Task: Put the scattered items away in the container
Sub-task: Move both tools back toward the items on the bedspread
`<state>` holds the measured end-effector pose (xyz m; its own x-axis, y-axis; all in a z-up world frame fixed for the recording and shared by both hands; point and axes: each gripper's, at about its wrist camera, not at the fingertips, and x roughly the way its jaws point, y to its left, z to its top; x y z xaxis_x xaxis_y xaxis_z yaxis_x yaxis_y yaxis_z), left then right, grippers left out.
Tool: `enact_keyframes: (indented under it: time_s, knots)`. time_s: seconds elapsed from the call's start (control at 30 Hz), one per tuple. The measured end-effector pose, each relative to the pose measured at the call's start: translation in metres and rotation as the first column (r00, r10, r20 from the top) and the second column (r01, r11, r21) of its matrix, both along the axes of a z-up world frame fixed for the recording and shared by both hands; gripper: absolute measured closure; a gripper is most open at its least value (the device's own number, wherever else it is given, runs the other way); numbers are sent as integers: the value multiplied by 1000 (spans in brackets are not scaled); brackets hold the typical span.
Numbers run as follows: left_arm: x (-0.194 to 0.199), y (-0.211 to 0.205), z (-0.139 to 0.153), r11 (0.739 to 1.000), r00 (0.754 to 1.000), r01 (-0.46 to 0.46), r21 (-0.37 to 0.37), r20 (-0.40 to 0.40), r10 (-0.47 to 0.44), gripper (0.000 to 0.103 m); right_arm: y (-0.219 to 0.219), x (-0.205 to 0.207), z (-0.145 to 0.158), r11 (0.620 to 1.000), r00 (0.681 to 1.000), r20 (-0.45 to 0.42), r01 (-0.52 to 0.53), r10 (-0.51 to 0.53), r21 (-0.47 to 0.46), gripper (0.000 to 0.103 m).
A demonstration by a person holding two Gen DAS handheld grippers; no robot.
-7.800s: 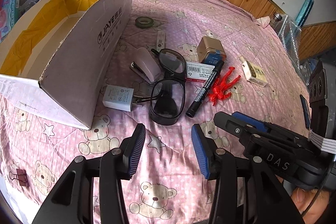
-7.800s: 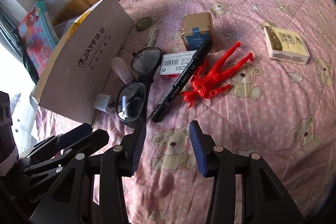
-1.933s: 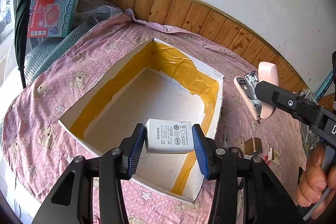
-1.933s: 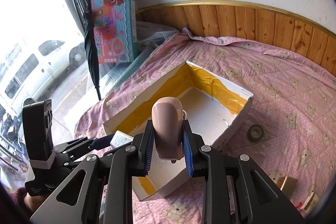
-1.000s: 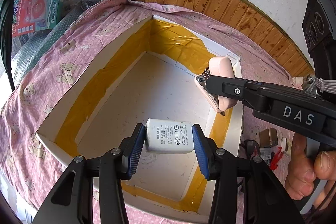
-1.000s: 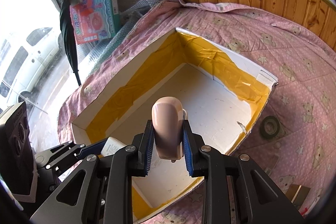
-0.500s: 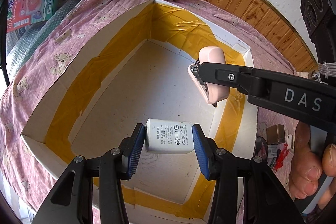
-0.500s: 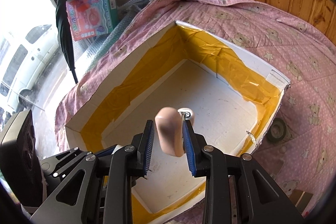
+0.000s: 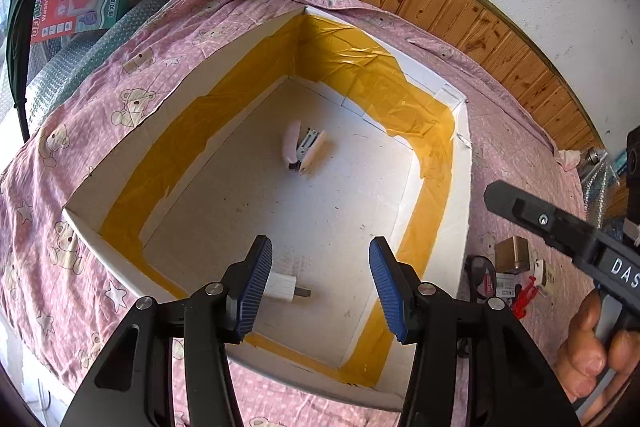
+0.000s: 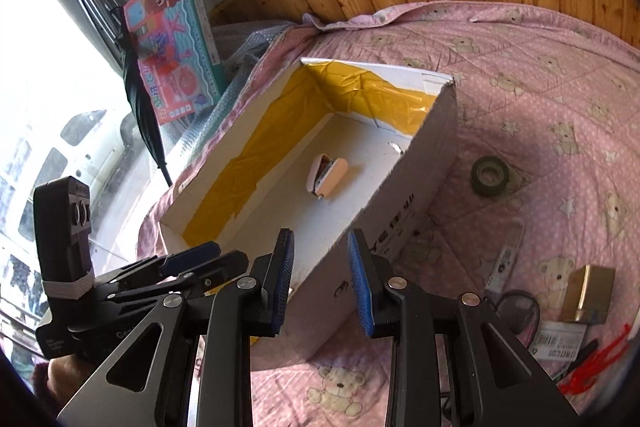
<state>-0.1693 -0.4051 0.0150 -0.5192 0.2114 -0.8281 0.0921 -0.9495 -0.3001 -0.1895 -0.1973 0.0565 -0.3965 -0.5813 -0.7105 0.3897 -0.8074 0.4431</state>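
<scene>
Both items released into box
Both hand-held grippers (image 9: 320, 283) (image 10: 320, 277) stand released; stapler (image 9: 302, 149) and charger (image 9: 282, 287) lie in box (image 9: 460, 187). Lift clear, then fetch bed items.

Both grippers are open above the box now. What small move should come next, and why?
Probably swing the right gripper back toward the glasses and marker on the quilt. The stapler and charger already lie inside the box, both grippers, the left gripper too, are empty, and several items remain outside.
</scene>
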Motion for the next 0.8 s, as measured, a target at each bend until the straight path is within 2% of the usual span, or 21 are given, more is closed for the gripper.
enact_keyframes:
  time_s: [0.17,0.27,0.53,0.8]
  knots:
    - [20,27,13,999,997,45,-28,-57,-46,51,24,31,-9,994,999,16,41,-40,-99,72]
    - [32,41,17,996,995,70,-48,-73,-73,51,36,45,-9,991,999,10,51,-50,-122,72]
    - [54,69,16,989,990,125,-74,-55,-130,51,93,72,-25,977,988,43,152,-147,-147,72]
    - [67,104,26,979,981,172,-106,-77,-181,51,136,91,-43,967,976,77,213,-204,-140,72]
